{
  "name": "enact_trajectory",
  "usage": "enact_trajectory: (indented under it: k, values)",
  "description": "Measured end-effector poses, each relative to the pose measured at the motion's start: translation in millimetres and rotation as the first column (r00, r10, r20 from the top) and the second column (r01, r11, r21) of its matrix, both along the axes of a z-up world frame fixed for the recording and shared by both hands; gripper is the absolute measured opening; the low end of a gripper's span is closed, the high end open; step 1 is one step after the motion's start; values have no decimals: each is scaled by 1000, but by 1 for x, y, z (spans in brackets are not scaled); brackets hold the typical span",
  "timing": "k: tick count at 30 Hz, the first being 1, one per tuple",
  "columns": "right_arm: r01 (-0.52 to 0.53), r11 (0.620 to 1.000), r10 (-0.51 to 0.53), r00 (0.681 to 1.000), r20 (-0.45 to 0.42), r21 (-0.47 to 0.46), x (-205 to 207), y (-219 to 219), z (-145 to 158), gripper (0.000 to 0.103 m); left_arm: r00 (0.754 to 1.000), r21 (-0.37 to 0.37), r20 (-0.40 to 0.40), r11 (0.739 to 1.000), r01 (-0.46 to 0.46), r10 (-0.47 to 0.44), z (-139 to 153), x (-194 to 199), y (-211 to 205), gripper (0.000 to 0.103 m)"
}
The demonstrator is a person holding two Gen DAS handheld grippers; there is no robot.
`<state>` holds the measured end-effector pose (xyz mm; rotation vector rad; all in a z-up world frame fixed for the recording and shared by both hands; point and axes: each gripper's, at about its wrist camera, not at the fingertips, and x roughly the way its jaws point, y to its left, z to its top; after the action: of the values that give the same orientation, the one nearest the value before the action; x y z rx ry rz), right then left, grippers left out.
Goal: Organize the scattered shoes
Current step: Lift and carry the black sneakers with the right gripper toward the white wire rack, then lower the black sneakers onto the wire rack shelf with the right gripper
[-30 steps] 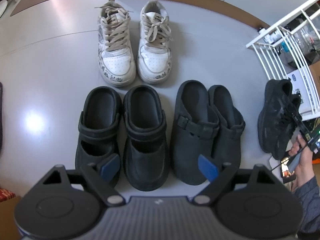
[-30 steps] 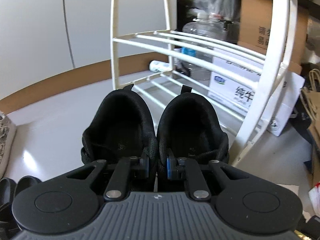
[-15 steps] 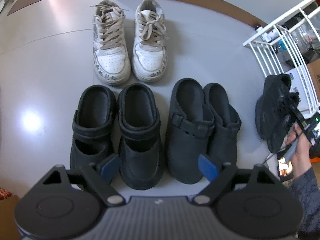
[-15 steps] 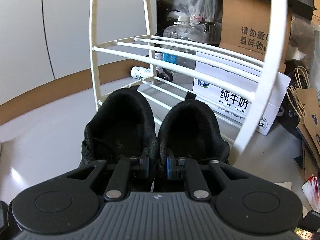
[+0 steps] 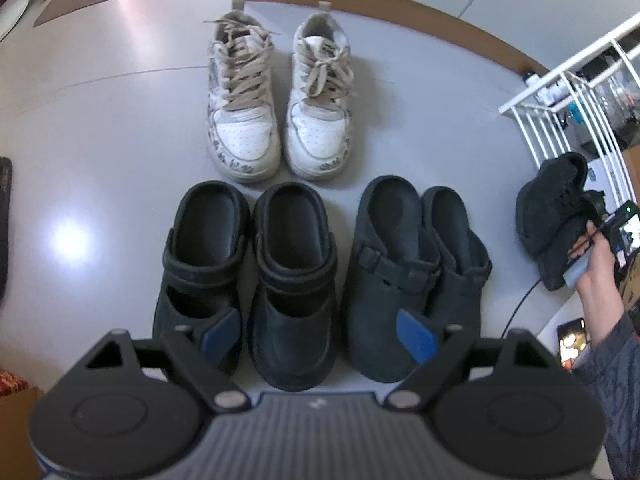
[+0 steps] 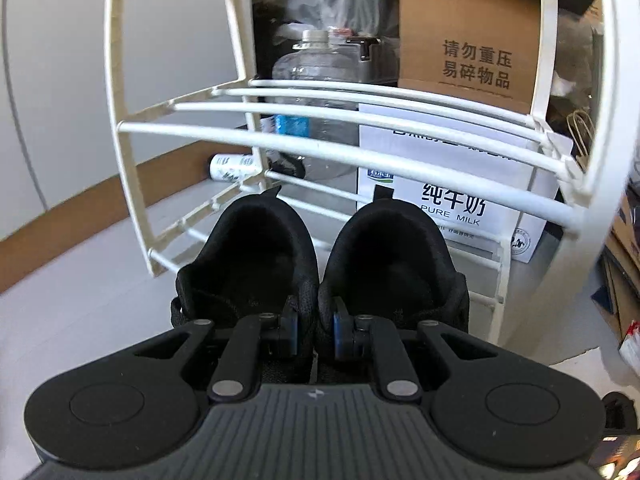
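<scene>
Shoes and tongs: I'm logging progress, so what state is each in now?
Black mesh sneakers: pinched together by their inner collars, held before the white wire rack.
Right tongs: shut on them.
Left tongs: open, empty.
White lace-up sneakers: paired on the floor.
Black strap clogs: paired.
Dark buckle clogs: paired, overlapping.

Matt black mesh sneakers (image 6: pixel 316 276), glossy white rack (image 6: pixel 340 152), brown cardboard box (image 6: pixel 468 32).
</scene>
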<state>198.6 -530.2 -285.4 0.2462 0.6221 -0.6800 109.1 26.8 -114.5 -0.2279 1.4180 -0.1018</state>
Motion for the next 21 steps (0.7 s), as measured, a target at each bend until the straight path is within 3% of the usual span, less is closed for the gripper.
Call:
enact_trajectory:
  k: [10,15,18,21]
  values:
    - [194,980,-190,978,81,-38,31,-15,2,18,1000,-9,-16,1000,-5,5,-2,1,4,88]
    - [277,961,-274,959,76,-26,44,-33,0,18,999,-7,26,1000,-22,23,8,5,9,88]
    - [295,955,-292,954,71,-34,52,-46,-1,19,999,-3,33,1000,1,-1,9,4,4,88]
    - [299,951,-289,950,120,-75,54,-47,7,18,999,-10,25,1000,21,-20,7,4,1,88]
